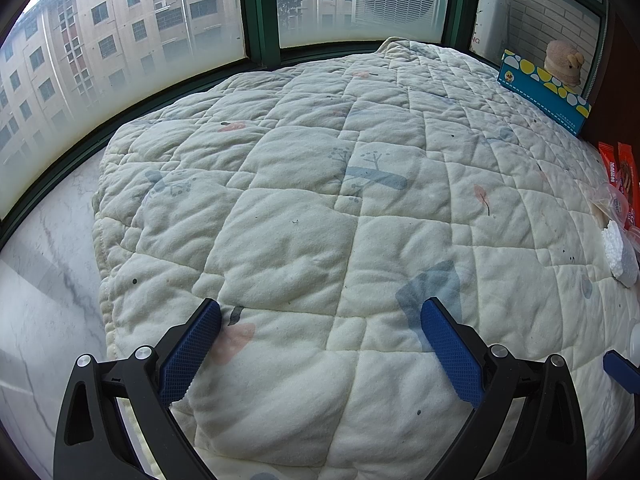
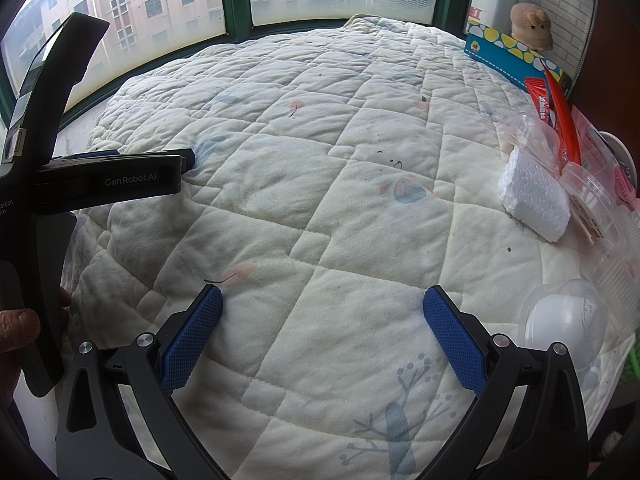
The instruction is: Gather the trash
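Note:
Trash lies along the right edge of a quilted cream blanket [image 2: 320,200]: a white foam block [image 2: 534,202], red snack wrappers [image 2: 556,120], clear plastic packaging [image 2: 596,200] and a clear plastic dome with a white ball [image 2: 564,324]. In the left wrist view the foam block [image 1: 618,252] and the red wrappers [image 1: 622,176] sit at the far right. My left gripper [image 1: 320,310] is open and empty above the blanket. My right gripper [image 2: 322,298] is open and empty, left of the trash. The left gripper's body [image 2: 104,176] shows at the left of the right wrist view.
A blue and yellow box [image 2: 508,58] and a plush toy [image 2: 532,24] stand at the far right corner by the green-framed windows [image 1: 256,20]. A white marble sill [image 1: 44,300] runs left of the blanket.

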A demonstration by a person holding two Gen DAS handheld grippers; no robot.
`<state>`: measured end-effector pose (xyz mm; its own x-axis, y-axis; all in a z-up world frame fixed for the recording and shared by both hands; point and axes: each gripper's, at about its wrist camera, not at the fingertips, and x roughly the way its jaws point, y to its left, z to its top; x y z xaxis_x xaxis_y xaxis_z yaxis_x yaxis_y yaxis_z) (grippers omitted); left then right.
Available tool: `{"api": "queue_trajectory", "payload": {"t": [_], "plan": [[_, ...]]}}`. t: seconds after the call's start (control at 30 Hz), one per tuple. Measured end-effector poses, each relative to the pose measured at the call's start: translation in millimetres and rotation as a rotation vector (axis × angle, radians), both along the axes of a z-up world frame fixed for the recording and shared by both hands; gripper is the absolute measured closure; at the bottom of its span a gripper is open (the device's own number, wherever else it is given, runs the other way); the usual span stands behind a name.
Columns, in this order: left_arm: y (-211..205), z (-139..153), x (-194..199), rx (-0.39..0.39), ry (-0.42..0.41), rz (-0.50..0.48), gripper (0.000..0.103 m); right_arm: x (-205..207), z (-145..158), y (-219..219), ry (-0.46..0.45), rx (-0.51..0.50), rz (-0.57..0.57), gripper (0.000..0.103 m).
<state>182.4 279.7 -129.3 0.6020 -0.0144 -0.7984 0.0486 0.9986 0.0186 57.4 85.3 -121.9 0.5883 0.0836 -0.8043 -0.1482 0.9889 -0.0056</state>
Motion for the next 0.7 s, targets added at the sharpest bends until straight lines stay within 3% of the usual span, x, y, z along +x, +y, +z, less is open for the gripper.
{"api": "queue_trajectory", "payload": {"t": [0.27,0.5,0.7], "plan": [[-0.2,0.0,0.0,0.001,0.000,0.000,0.007,0.3,0.3,0.1,0.003,0.008,0.003,0.003],[-0.5,0.0,0.5,0.000,0.009,0.003,0.007,-3.2,1.1,-4.7,0.007,0.010,0.104,0.003],[-1.4,-0.1,0.2,0.001,0.014,0.012,0.007,-4.1,0.1,-4.2,0.003,0.004,0.120,0.003]]}}
